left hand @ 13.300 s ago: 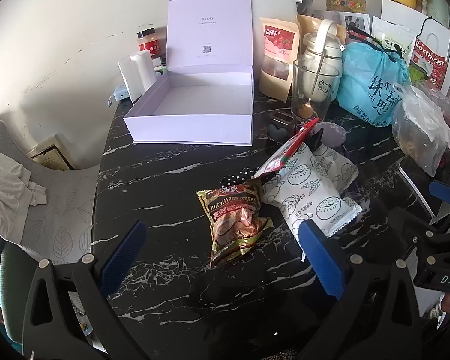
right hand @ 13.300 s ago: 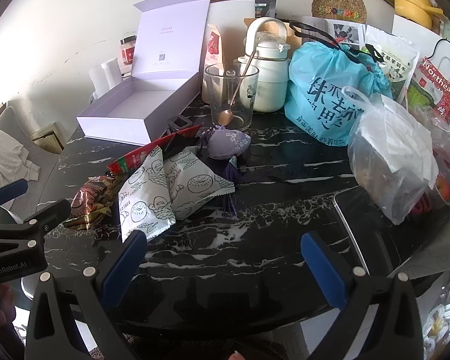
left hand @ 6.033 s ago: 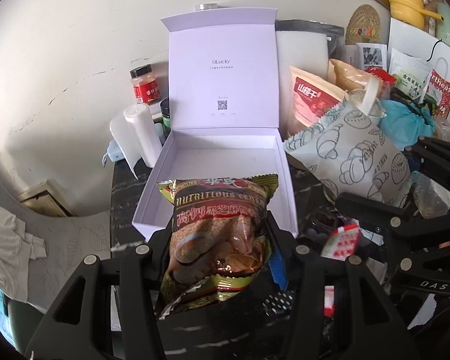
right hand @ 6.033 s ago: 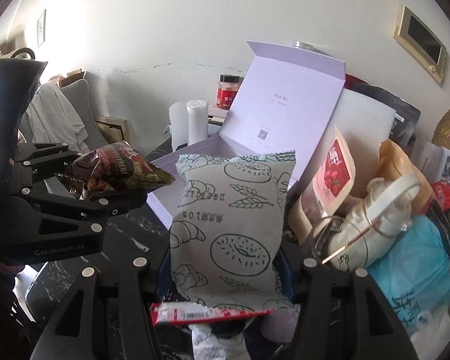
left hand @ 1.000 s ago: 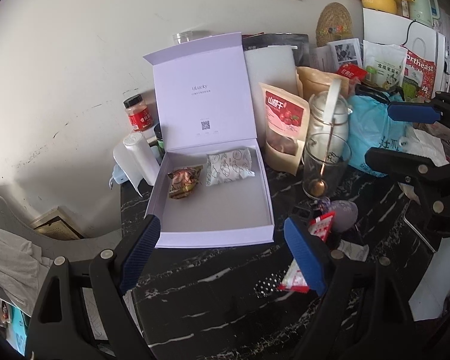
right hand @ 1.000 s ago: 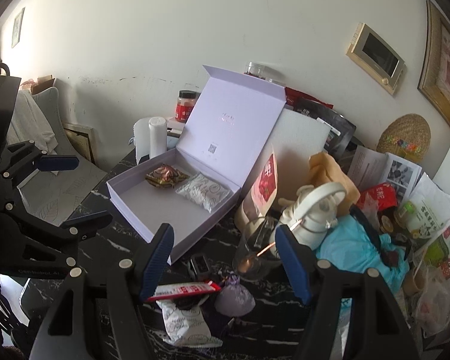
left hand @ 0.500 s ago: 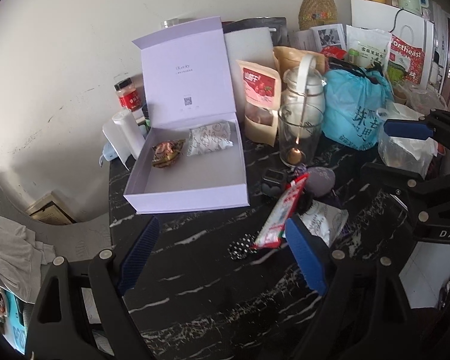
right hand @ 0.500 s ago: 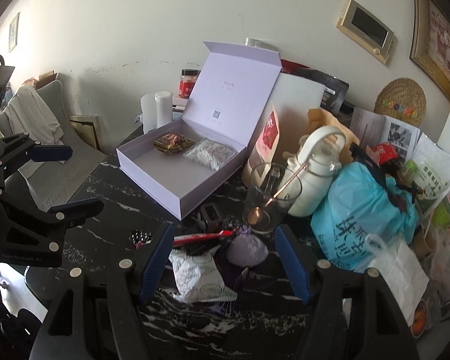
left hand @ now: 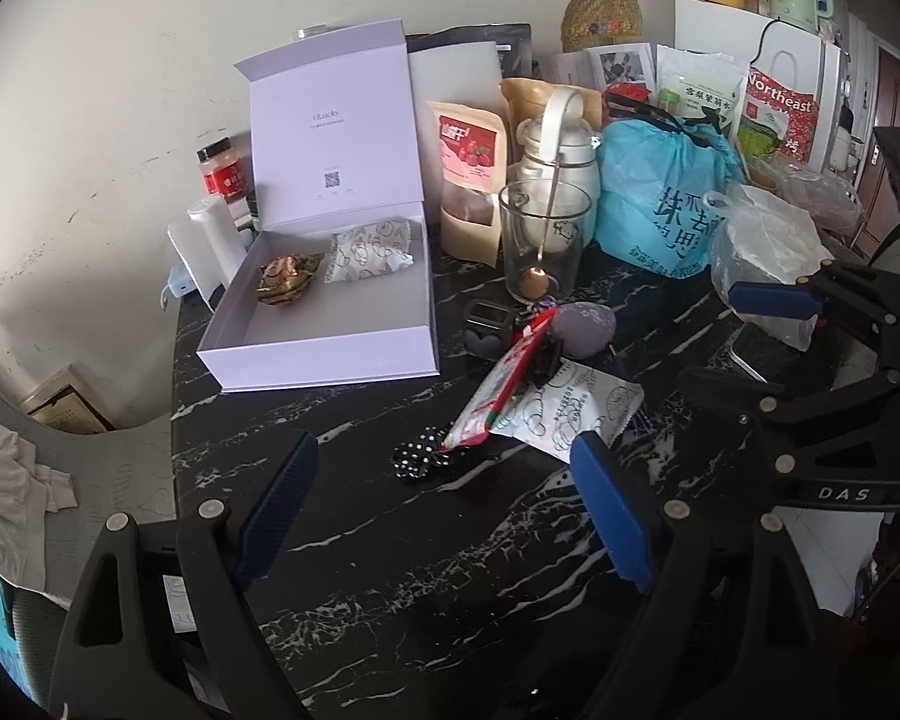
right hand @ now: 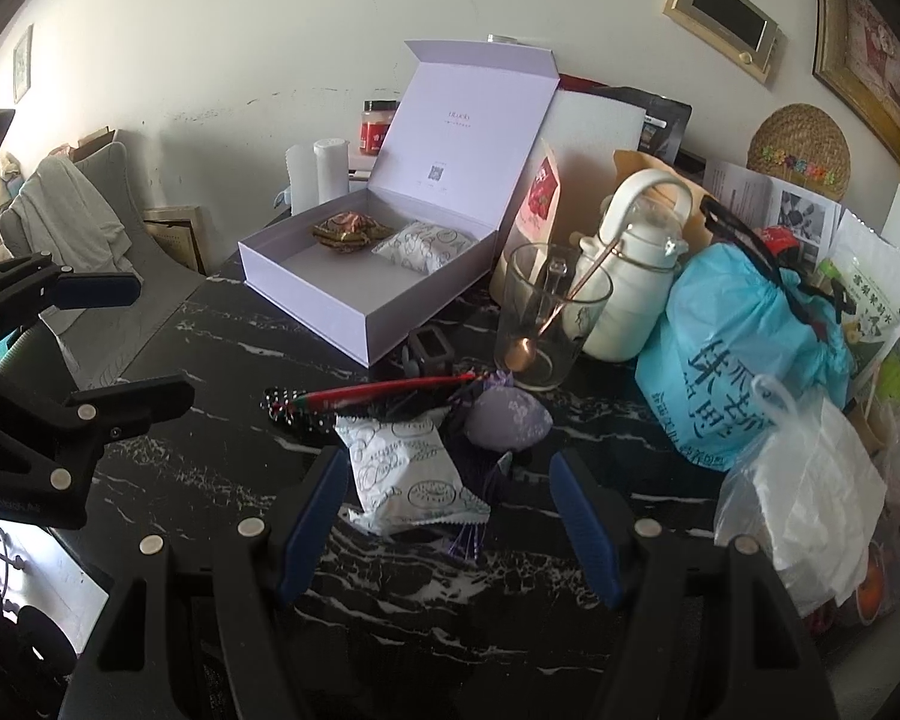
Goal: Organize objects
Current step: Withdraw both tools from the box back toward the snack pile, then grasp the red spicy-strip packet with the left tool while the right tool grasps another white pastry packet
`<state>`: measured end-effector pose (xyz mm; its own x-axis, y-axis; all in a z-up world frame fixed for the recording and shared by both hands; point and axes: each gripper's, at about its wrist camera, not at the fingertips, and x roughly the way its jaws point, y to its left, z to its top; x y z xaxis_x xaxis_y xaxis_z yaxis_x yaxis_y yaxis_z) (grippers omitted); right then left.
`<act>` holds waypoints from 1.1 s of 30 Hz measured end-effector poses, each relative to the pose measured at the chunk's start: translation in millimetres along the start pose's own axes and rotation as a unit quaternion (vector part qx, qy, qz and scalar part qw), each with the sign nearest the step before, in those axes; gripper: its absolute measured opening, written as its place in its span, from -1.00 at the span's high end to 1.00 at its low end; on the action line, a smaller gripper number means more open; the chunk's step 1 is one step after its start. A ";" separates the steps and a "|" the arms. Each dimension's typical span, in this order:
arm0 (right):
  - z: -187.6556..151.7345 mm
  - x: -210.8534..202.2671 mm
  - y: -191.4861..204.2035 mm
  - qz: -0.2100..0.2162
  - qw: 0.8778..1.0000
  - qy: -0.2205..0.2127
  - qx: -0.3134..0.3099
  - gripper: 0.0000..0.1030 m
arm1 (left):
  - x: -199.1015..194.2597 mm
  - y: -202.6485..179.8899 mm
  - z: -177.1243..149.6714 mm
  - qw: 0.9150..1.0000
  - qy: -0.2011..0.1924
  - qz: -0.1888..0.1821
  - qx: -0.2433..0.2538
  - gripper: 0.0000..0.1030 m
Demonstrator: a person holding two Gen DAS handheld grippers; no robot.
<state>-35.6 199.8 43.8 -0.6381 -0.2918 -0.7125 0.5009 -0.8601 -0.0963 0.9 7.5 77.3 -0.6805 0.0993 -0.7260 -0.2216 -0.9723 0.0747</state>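
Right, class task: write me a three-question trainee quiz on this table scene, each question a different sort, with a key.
1. True or false: the lavender box stands open.
2. How many snack packets lie inside it?
3. Which sits nearest the right gripper: A) white patterned packet, B) glass cup, C) blue bag?

Key: 1 true. 2 two: brown packet and white packet. 3 A.

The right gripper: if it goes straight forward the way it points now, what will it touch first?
Most likely the white printed snack packet lying on the black marble table, which sits between the open blue fingers of the right gripper. The purple fabric sachet lies just behind; depth is uncertain.
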 end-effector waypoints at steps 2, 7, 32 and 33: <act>-5.7 2.3 -1.1 0.005 1.000 0.000 0.001 -0.37 | 2.5 -4.0 -3.1 1.000 0.001 -0.011 -0.002 -0.65; -20.2 15.1 -3.0 0.017 1.000 0.015 0.006 -0.37 | 13.7 -12.4 -8.6 1.000 0.009 -0.019 0.008 -0.65; -36.7 75.5 -3.8 0.083 0.996 0.015 -0.024 -0.37 | 109.6 -5.5 -4.7 0.997 0.048 -0.059 -0.009 -0.46; -35.2 77.6 -3.1 0.088 0.996 0.014 -0.027 -0.37 | 113.9 -3.9 -3.2 0.997 0.052 -0.064 -0.009 -0.44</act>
<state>-66.1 194.6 -35.7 -0.5214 -0.4242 -0.7404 0.6348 -0.7727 -0.0043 -73.5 21.9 -7.9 -0.5714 0.2003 -0.7958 -0.2882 -0.9570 -0.0339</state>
